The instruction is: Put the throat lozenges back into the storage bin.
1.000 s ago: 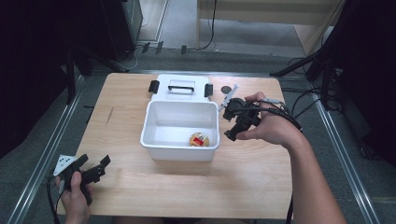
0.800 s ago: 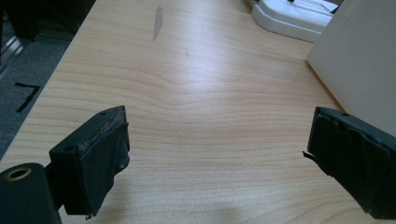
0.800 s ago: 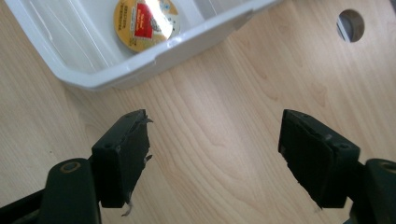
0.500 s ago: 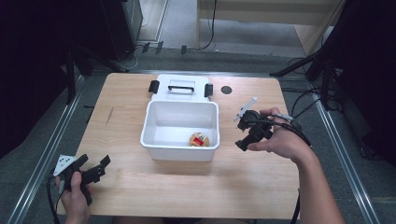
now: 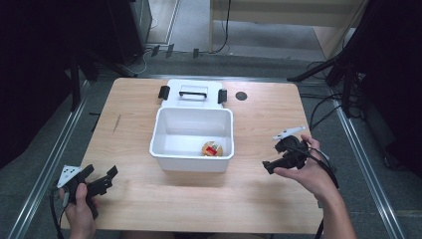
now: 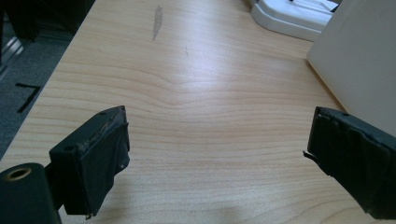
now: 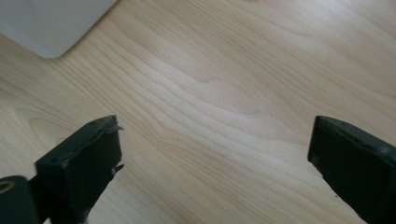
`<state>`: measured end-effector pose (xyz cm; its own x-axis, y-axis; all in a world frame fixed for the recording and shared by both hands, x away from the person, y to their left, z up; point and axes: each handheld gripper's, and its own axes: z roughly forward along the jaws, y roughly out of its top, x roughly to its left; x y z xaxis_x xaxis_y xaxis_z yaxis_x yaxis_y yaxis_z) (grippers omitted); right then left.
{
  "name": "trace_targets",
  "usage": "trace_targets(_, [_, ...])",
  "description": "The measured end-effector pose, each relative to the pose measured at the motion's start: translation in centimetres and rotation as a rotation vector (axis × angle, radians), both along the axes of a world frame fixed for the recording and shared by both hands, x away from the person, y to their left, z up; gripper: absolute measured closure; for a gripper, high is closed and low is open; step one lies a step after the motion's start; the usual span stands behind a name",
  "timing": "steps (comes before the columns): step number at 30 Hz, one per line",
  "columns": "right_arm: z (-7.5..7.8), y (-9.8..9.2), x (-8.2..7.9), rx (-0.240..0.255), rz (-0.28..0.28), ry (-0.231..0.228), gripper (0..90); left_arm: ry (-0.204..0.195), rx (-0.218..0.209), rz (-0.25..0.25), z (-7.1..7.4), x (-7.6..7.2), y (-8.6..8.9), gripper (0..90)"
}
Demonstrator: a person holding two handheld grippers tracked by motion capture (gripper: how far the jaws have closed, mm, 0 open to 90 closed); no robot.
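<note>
Inside the white bin (image 5: 193, 133) at mid-table, 1 small gold and red item (image 5: 211, 149) lies near the front right corner. Right of the bin, the right gripper (image 5: 271, 164) has just been opening, jaws spread and empty. Near the table's front left corner, the left gripper (image 5: 108, 178) is spread too. Behind the bin lies its lid (image 5: 193, 93).

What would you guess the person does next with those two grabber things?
Probably reach for the lid lying behind the white bin. The small gold item already sits inside, and the right gripper, jaws just opened, and left gripper both hold nothing.
</note>
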<state>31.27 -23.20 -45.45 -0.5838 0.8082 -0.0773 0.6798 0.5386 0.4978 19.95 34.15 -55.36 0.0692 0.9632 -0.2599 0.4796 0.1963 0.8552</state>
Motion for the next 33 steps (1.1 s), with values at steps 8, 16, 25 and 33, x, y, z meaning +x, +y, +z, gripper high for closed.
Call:
trace_targets(8, [-3.6, -3.8, -2.8, 0.133, -0.139, -0.144, 0.0, 0.002, 0.001, 0.002, 0.0, 0.0, 0.0, 6.3])
trace_targets(16, [-5.8, -6.9, -5.4, 0.225, -0.250, -0.251, 0.0, 0.000, 0.001, 0.003, 0.0, 0.0, 0.0, 6.3])
trace_targets(25, [-7.9, -10.3, -8.1, 0.295, -0.336, -0.329, 0.0, -0.001, 0.008, 0.001, 0.0, 0.0, -0.1, 6.3])
trace_targets(33, [-8.9, -12.5, -9.9, 0.346, -0.387, -0.387, 0.2, -0.002, -0.001, 0.001, 0.0, 0.1, 0.0, 6.3])
